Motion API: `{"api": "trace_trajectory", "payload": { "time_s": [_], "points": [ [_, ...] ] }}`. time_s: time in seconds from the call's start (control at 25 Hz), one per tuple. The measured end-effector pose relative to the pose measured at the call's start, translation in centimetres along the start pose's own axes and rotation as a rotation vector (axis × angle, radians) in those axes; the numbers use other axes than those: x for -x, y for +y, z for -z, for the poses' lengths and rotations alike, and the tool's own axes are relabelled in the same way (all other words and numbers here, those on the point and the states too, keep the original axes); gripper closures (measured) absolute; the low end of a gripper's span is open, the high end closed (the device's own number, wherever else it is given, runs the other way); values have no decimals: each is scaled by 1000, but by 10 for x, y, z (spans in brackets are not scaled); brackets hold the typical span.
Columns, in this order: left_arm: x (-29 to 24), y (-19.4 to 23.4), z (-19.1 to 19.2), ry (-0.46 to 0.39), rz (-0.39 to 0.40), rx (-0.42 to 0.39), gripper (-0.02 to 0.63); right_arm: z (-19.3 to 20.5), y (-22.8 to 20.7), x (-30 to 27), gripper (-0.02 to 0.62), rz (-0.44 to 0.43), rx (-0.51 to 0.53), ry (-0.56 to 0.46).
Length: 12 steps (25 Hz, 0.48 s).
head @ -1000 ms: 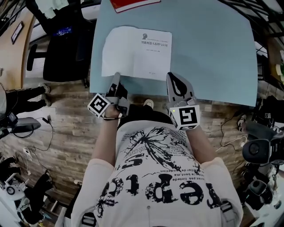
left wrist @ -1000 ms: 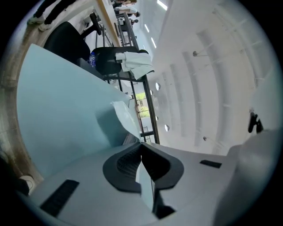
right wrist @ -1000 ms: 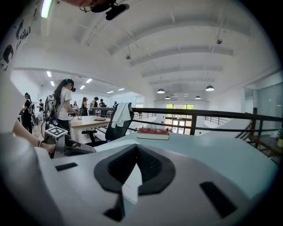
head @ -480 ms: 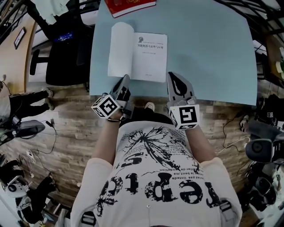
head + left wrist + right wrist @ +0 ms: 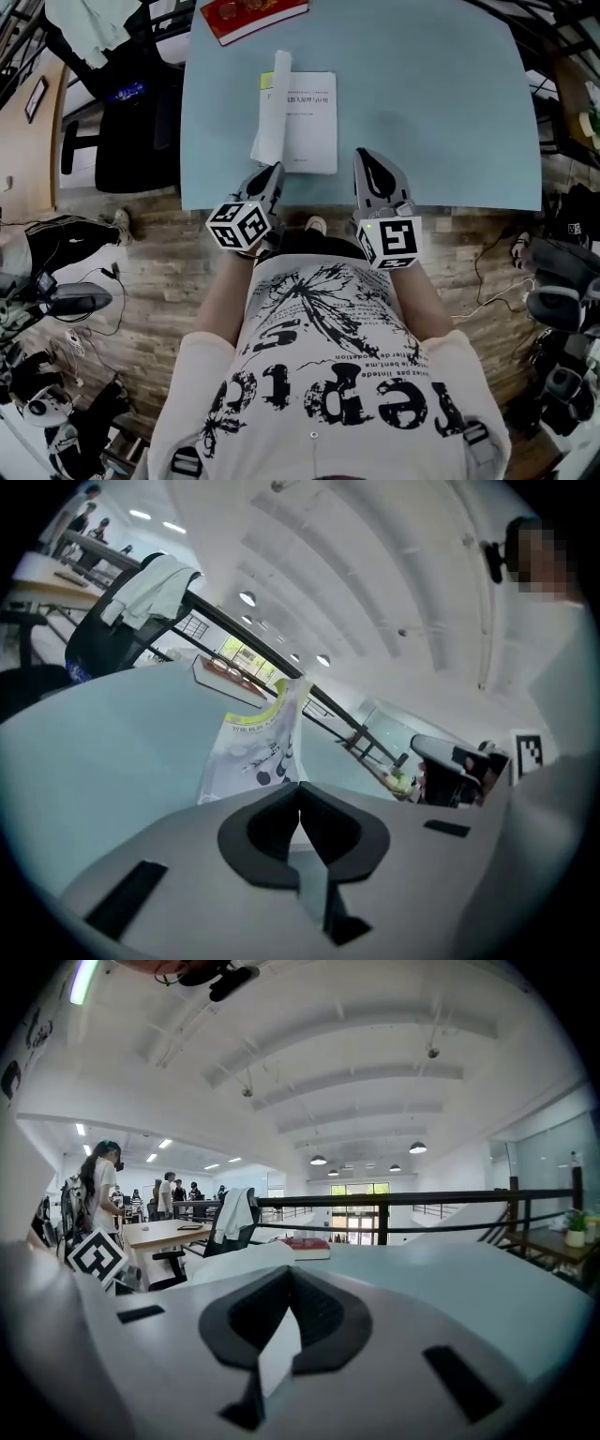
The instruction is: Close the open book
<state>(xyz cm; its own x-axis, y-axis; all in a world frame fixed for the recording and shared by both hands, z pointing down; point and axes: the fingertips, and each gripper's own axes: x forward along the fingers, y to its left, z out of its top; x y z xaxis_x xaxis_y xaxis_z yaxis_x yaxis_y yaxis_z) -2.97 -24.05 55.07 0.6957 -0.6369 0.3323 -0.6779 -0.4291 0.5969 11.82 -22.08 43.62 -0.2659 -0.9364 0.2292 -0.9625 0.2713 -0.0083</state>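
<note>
The open book (image 5: 314, 127) lies on the light blue table (image 5: 441, 103) near its front edge, its right page flat with print facing up. Its left half (image 5: 271, 112) stands nearly upright over the spine. In the left gripper view this raised half (image 5: 253, 747) shows its printed cover with a yellow-green top band, just beyond the jaws. My left gripper (image 5: 274, 169) (image 5: 300, 808) is shut, its tip at the foot of the raised half; I cannot tell whether it touches. My right gripper (image 5: 364, 156) (image 5: 289, 1279) is shut and empty, just right of the book's near corner.
A red book (image 5: 255, 15) (image 5: 305, 1247) lies at the table's far left corner. A black office chair (image 5: 122, 122) with cloth draped on it stands left of the table. People stand at desks further off (image 5: 103, 1190). Railings run behind the table.
The book's left half has swung up from lying flat to standing nearly upright. My left gripper has moved right behind it and rolled. The right gripper has crept slightly forward.
</note>
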Motion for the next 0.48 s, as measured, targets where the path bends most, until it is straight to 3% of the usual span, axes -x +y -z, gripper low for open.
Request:
{"api": "trace_trajectory", "payload": {
  "time_s": [0.16,0.48],
  "points": [
    [-14,-9,17,93,-50,-164,586,4,-8,5,586,11,-9,7],
    [-34,-5,44,257,-127,-391,586,13,-19,6,586,30,-28,25]
  ]
}}
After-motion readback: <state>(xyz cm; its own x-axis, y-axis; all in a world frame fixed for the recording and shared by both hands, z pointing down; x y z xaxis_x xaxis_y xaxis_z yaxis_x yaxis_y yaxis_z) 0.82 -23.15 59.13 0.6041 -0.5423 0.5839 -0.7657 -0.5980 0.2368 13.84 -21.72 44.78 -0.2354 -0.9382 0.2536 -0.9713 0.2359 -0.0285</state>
